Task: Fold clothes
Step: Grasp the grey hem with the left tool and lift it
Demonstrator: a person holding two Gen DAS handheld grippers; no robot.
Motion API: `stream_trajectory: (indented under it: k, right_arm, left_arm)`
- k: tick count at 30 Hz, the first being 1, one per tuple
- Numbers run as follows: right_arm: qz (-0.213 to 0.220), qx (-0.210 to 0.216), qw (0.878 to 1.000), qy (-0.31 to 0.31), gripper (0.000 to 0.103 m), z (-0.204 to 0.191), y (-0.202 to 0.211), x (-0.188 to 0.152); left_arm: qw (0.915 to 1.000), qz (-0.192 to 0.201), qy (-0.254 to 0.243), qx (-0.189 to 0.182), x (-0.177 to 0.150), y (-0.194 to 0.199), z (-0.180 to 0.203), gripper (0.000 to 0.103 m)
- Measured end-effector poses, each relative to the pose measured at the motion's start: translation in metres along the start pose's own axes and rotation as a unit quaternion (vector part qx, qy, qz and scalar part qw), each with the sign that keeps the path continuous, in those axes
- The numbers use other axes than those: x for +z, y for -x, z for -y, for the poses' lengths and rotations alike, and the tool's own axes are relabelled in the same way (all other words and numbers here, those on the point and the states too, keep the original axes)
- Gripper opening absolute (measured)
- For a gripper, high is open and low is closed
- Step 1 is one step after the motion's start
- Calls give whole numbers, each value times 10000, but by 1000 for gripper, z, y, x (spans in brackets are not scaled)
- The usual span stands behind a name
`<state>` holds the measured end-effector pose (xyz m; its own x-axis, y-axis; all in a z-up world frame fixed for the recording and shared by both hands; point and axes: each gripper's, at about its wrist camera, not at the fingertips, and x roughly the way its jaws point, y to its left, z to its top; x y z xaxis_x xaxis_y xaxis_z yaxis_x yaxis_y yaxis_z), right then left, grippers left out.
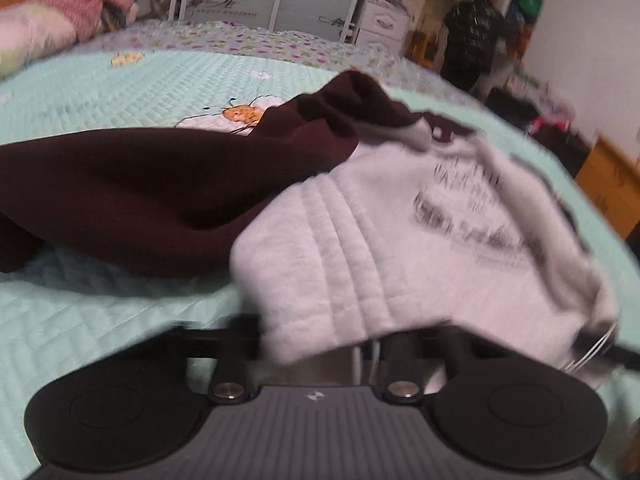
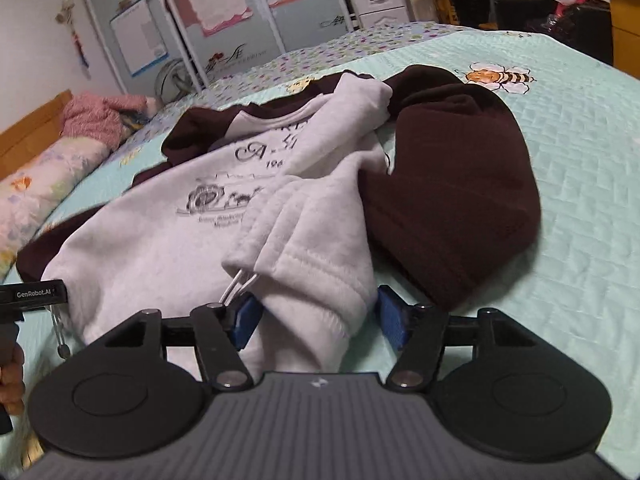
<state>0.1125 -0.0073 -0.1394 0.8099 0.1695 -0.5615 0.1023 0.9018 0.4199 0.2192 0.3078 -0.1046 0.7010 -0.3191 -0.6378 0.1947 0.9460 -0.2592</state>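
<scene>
A white sweatshirt (image 2: 160, 236) with dark maroon sleeves (image 2: 452, 184) and black print lies crumpled on a mint quilted bed (image 2: 580, 184). My right gripper (image 2: 320, 314) is open, its blue pads (image 2: 248, 320) on either side of a bunched white hem fold with a drawstring. In the left wrist view the white hem (image 1: 320, 280) drapes over my left gripper (image 1: 360, 338) and hides its fingers, which look shut on the cloth. A maroon sleeve (image 1: 140, 192) stretches left of it. The left gripper's body (image 2: 32, 294) shows at the garment's left edge.
A floral pillow (image 2: 44, 184) and a pink garment (image 2: 100, 118) lie at the head of the bed by a wooden frame (image 2: 28, 128). Wardrobe doors (image 2: 224, 20) and white drawers (image 2: 378, 0) stand beyond. A person (image 1: 474, 36) stands at the back right. A hand (image 2: 10, 376) holds the left gripper.
</scene>
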Motion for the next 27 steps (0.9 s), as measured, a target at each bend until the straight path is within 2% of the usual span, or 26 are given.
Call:
stream_trajectory:
  k: [1,2,4,5,7,8,10,11,12,15,17,19,21,23,24,25,27]
  right_arm:
    - [15,377,9984,-424,36,4,3,7]
    - [31,752,9936,-847,27,9,7,14]
    - [61,1494,9743,-1683,18,18,14,29]
    - [76,1859,9600,-2093,15,22,17,36]
    - [106,2569,9221,-2892,12,31,24,50]
    - [257,2936,9051,-3063,12,31,37,62]
    - [538,3374,8847,-3170,12,33,61,80]
    - [625,3407,8798,-3254,12,38,68,85]
    - [583,3279,8834,-3298,12,44,68,88]
    - [150,2194,9192,-3266,12,61,53,79]
    - [-220,1820,9234,-3373,14,72,31,63]
    - [-446,1276,9362,-3244,16,75,16,50]
    - [-458,1061,9471,-2993,19,74,9,43]
    - [-350,991,9517,-2886,22,78,9,41]
    - [-337,838,9576,-2737,31,78,12,42]
    - [-336,660,9635,-2571,49,77,15,44]
    - [-397,363,9719,-2294,59,80,24,47]
  left_arm:
    - [9999,73,97,-48,7,1,0,6]
    - [9996,173,180,-89,15,4,0,6]
    - [9980,555,264,-134,38,18,-1,6]
    - [9966,699,388,-191,51,28,-3,6]
    - [9921,948,702,-422,74,52,-9,6]
    - [9888,1059,880,-575,85,65,-12,6]
    - [9855,1184,1014,-666,98,86,-14,6]
    - [9861,1176,1006,-605,102,92,-14,8]
    - [9891,1006,985,-423,101,90,-14,9]
    - [9928,80,1188,-127,84,55,-24,13]
    - [9919,-437,1191,11,65,30,-27,13]
    - [9919,-703,1049,157,48,14,-26,13]
    - [9922,-834,896,252,36,5,-25,13]
    - [9922,-852,857,316,31,1,-27,13]
    - [9920,-852,883,294,29,1,-29,14]
    - [9921,-833,895,290,27,2,-31,16]
    - [9932,-795,780,333,25,4,-31,21]
